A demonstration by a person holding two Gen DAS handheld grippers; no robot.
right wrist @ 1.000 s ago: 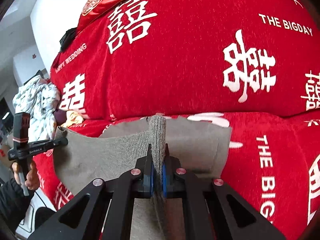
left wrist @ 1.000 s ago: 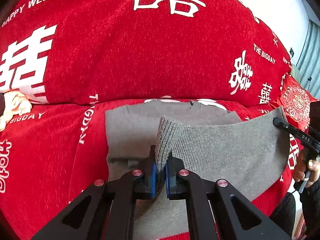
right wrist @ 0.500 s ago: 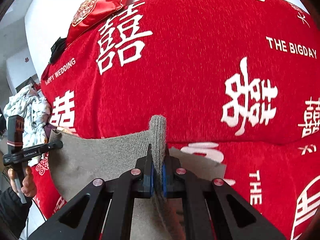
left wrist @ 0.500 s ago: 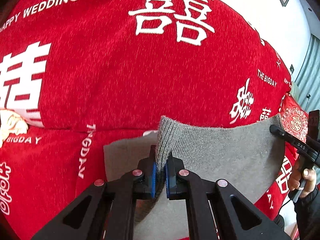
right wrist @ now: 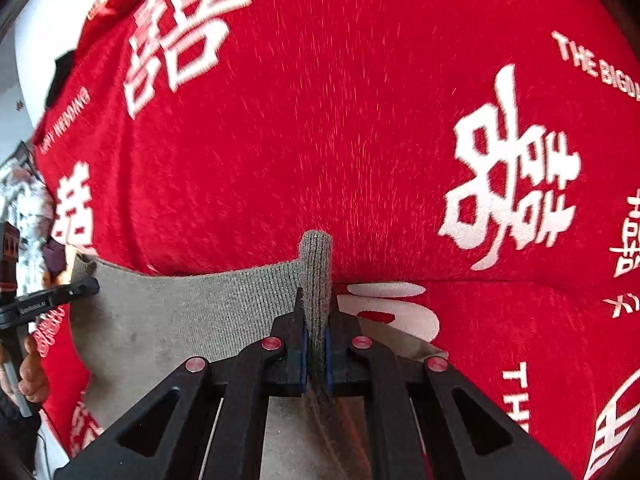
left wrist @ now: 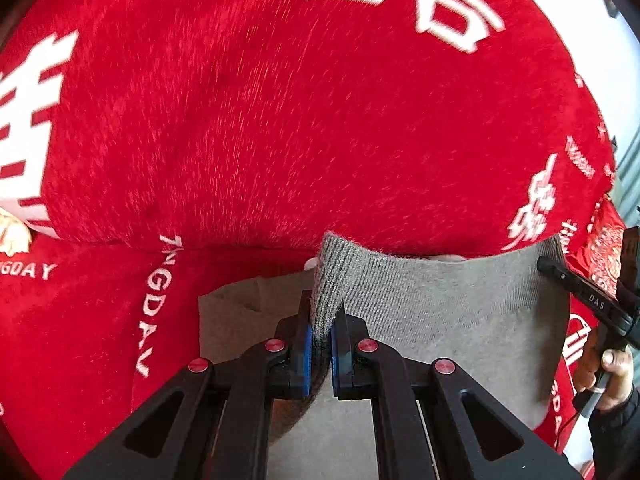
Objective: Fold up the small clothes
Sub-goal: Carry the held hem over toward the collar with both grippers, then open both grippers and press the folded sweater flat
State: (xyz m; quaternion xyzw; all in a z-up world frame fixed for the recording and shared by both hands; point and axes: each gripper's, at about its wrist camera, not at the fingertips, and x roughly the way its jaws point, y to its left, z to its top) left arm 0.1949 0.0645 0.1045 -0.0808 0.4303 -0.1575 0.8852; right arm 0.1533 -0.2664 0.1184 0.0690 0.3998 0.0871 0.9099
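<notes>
Clearly, no container is showing in either view; a grey knitted garment [left wrist: 440, 304] is being held up over a red sofa [left wrist: 280, 120] printed with white characters and English words. The left hand-held gripper [left wrist: 320, 344] is clamping one ribbed corner of the garment between its blue-padded fingers [left wrist: 307, 352], and the right hand-held gripper [right wrist: 316, 344] is pinching the opposite ribbed corner the same way. Between the two, the ribbed edge is running sideways, sagging slightly in the middle, so the garment's long axis is lying left to right along the sofa's front. Below that edge the cloth is hanging down, and a lower layer is lying flat on the seat cushion [left wrist: 80, 340] beneath the left hand-held gripper. Each gripped corner is pointing up toward the sofa's backrest [right wrist: 360, 140].
</notes>
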